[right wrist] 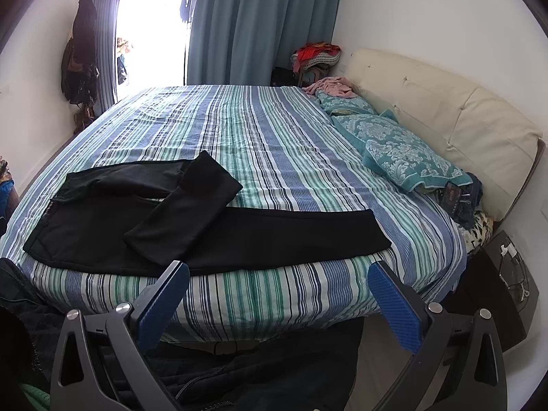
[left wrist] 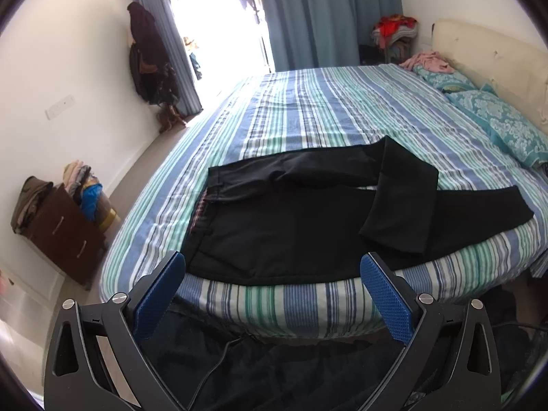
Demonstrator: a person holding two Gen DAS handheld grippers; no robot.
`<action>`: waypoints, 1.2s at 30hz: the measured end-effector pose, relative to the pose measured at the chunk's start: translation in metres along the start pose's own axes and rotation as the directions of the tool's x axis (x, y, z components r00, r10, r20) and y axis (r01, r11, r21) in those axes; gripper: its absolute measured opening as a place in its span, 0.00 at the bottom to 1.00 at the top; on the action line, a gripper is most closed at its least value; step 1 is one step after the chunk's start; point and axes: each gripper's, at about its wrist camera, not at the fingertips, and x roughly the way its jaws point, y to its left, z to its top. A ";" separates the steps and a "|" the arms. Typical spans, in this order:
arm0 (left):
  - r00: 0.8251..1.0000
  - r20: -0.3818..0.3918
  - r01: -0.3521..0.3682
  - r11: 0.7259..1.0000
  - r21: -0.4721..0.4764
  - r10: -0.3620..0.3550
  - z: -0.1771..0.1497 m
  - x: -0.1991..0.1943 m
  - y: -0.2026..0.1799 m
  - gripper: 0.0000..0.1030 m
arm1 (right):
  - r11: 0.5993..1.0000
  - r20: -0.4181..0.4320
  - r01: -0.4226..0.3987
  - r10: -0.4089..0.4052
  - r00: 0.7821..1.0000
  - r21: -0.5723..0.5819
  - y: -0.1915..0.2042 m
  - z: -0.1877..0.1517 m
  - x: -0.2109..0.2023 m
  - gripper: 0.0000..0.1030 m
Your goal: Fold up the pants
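Black pants (left wrist: pixel 281 229) (right wrist: pixel 102 226) lie along the near edge of the striped bed (left wrist: pixel 308 109) (right wrist: pixel 267 144), waistband to the left. One leg stretches flat to the right, its hem (right wrist: pixel 373 229) near the bed's corner. The other leg is bent back and lies diagonally over the first (right wrist: pixel 191 209). My left gripper (left wrist: pixel 272 267) is open, held just short of the bed edge in front of the pants' seat, with nothing between its blue pads (left wrist: pixel 161 294). My right gripper (right wrist: pixel 279 275) is open too, off the bed edge below the straight leg, touching nothing.
Teal patterned pillows (right wrist: pixel 404 157) and a cream headboard (right wrist: pixel 445 109) are at the right. A dark dresser (left wrist: pixel 65 236) with piled clothes stands on the left, a dark nightstand (right wrist: pixel 503 287) on the right. Dark clothing (right wrist: pixel 274 370) lies on the floor below the grippers. Blue curtains (right wrist: pixel 260 24) hang behind.
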 end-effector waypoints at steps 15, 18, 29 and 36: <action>0.997 -0.082 0.015 1.000 0.008 -0.014 -0.009 0.021 -0.003 0.99 | 1.000 -0.052 0.026 -0.025 0.998 0.003 0.002 0.002 0.018 1.00; 0.996 -0.089 0.012 1.000 -0.001 -0.012 -0.010 0.022 -0.001 0.99 | 1.000 -0.058 0.020 -0.020 0.998 -0.003 0.004 0.001 0.019 1.00; 0.996 -0.088 0.008 1.000 -0.024 -0.010 -0.011 0.022 0.006 0.99 | 0.999 -0.054 -0.008 0.006 0.999 -0.037 0.016 0.004 0.019 1.00; 0.996 -0.083 0.017 0.999 -0.032 -0.020 -0.011 0.022 0.008 0.99 | 0.999 -0.057 -0.009 0.006 0.998 -0.047 0.019 0.004 0.017 1.00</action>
